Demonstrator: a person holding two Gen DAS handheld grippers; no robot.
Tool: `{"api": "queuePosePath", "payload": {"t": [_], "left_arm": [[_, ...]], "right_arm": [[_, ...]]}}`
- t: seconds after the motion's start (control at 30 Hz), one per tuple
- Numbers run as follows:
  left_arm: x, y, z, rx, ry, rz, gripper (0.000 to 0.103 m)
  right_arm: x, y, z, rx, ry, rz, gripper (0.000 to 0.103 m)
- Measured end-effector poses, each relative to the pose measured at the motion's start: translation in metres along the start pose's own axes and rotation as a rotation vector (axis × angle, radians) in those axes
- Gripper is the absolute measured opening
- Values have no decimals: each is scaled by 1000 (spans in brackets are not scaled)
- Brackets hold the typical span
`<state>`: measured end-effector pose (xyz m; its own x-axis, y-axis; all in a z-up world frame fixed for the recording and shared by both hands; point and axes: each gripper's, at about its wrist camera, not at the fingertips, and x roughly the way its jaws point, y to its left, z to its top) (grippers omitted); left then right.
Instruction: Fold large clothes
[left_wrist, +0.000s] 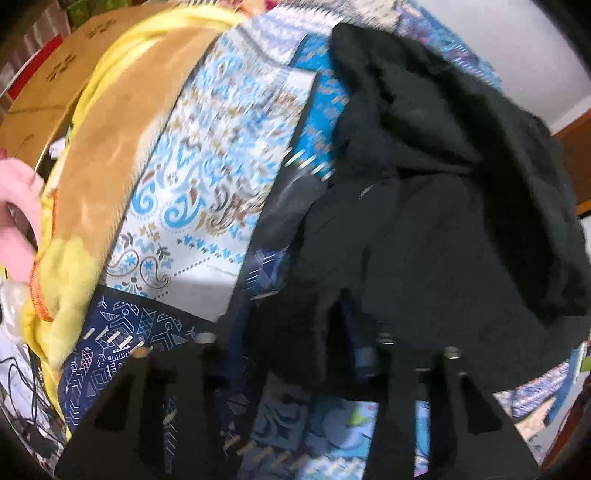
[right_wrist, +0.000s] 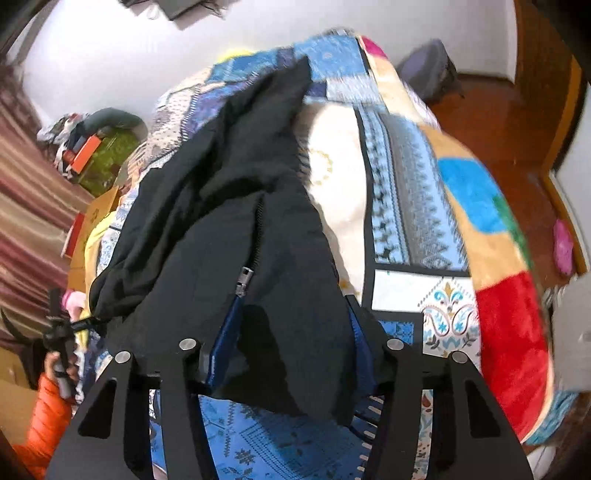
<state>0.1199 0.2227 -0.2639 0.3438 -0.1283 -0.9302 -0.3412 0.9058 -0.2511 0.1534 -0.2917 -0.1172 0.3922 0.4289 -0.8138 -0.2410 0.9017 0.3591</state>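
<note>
A large black zip jacket (left_wrist: 424, 221) lies crumpled on a blue patterned patchwork bedspread (left_wrist: 207, 155). In the left wrist view my left gripper (left_wrist: 295, 347) is shut on a black fold of the jacket's edge. In the right wrist view the jacket (right_wrist: 229, 206) stretches away from me, its silver zip pull (right_wrist: 243, 277) and blue lining (right_wrist: 225, 332) showing. My right gripper (right_wrist: 288, 354) is shut on the jacket's near hem, which hangs between the fingers. The left gripper (right_wrist: 61, 332) shows at the far left, held by a hand in an orange sleeve.
A yellow and brown blanket (left_wrist: 107, 147) lies left of the jacket. A colourful fleece blanket (right_wrist: 498, 295) covers the bed's right side. Cardboard boxes (left_wrist: 55, 85) stand beyond the bed. A wooden floor (right_wrist: 491, 107) and white wall (right_wrist: 110, 55) lie behind. Cables (left_wrist: 26, 387) lie at lower left.
</note>
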Motion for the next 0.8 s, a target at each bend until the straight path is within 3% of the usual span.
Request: {"api": "queuePosePath", "payload": {"t": [0.13,0.2,0.33,0.4,0.43,0.47,0.5,0.53,0.63,0.7,0.8], "left_arm": [[-26,-8,2,0,-82,-65,32],[-23,-9,3,2,-85,-49,33],[9,-2,5,-22,29,3,49],[18,-2,3,-32,38,9,53],[17,-4,4,-29,29,11,52],[14,-7,6,-20,20,1,44],[9,-10,7,-9,12,-20,34],[8,-14,9,-5,7,-32,32],[-12,-27,19,-4,-21,-93,29],[-30,-35,27,-9,-45,-177,18],[-51,-49,39,11,-87,-226,18]], "right_arm": [[5,2,-1,-2,-1,37,51],[19,-4,-4,22,37,29,51],[30,-23,-1,149,85,128,51],[28,-24,2,170,89,149,43],[27,-20,4,156,90,151,35],[24,-15,5,137,81,144,31],[20,-8,8,112,67,131,20],[16,-3,11,93,54,113,9],[7,8,22,80,14,147,9],[4,14,30,73,-5,174,9],[3,26,45,52,-23,195,8]]}}
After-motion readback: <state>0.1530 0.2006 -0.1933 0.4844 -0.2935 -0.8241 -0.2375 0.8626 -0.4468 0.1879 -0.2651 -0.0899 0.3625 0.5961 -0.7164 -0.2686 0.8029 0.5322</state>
